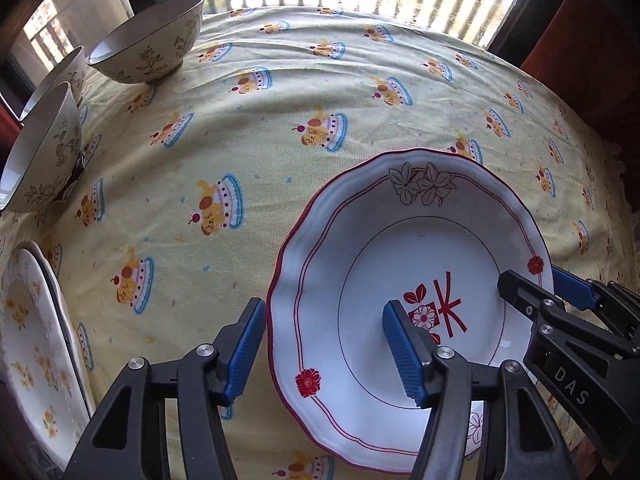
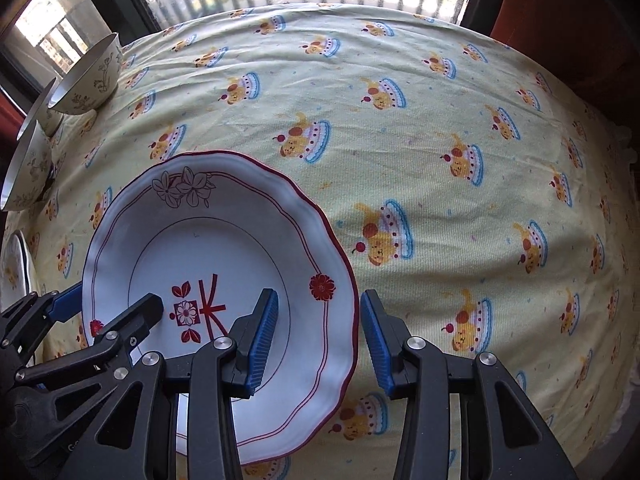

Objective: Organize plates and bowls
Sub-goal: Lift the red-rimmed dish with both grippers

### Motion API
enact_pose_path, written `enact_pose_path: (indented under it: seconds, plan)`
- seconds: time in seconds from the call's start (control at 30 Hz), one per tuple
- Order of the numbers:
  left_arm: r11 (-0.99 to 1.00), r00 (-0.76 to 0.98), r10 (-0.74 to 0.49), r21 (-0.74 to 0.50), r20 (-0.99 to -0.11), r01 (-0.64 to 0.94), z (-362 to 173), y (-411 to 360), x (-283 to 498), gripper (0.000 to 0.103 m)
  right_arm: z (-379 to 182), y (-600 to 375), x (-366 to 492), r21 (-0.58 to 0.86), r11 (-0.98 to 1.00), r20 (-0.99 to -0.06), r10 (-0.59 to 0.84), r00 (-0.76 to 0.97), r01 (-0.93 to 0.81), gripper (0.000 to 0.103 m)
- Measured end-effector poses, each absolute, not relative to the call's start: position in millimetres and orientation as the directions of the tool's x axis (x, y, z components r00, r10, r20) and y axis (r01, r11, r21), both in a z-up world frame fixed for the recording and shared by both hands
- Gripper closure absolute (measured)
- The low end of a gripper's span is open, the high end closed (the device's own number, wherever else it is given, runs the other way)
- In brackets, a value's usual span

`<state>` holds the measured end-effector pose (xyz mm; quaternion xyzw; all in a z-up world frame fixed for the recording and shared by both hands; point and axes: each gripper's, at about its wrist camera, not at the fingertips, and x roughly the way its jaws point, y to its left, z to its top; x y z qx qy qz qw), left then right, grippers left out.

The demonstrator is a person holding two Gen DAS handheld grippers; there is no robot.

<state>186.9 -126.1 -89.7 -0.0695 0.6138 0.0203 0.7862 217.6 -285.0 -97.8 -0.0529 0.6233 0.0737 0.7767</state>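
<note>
A white plate with a red scalloped rim and red flower motifs (image 1: 400,248) lies on the yellow patterned tablecloth; it also shows in the right wrist view (image 2: 224,240). My left gripper (image 1: 324,348) is open and straddles the plate's left rim, one finger outside, one over the plate. My right gripper (image 2: 318,336) is open and straddles the plate's right rim the same way. The right gripper (image 1: 540,288) shows at the right of the left wrist view, and the left gripper (image 2: 108,312) at the left of the right wrist view.
Three cream bowls with leaf prints (image 1: 148,44) stand at the far left of the table (image 2: 88,76). A stack of white plates with yellow flowers (image 1: 36,340) lies at the near left edge. Windows run along the far side. The tablecloth (image 2: 440,160) stretches right.
</note>
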Motion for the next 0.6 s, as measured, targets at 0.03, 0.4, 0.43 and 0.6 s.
enact_pose_path:
  seconds: [0.03, 0.4, 0.43, 0.6]
  plan:
    - [0.99, 0.247, -0.05, -0.08, -0.968, -0.113, -89.2, -127.7, 186.9, 0.041, -96.7, -286.6, 216.2, -0.01, 0.982, -0.974, 0.034, 0.223, -0.19, 0.056]
    - [0.998, 0.254, 0.026, 0.009, -0.967, -0.066, -85.8, -151.8, 193.2, 0.04, -97.3, -277.6, 213.2, -0.031, 0.948, -0.98, 0.034, 0.197, -0.317, 0.059]
    - [0.998, 0.252, 0.026, 0.011, -0.967, -0.061, -83.8, -151.4, 192.3, 0.041, -96.4, -279.8, 212.1, -0.028, 0.951, -0.981, 0.033, 0.191, -0.309, 0.059]
    - [0.998, 0.265, 0.024, 0.008, -0.964, -0.064, -70.5, -148.2, 182.5, 0.042, -87.7, -283.1, 203.7, -0.029, 0.96, -0.98, 0.027, 0.195, -0.279, 0.059]
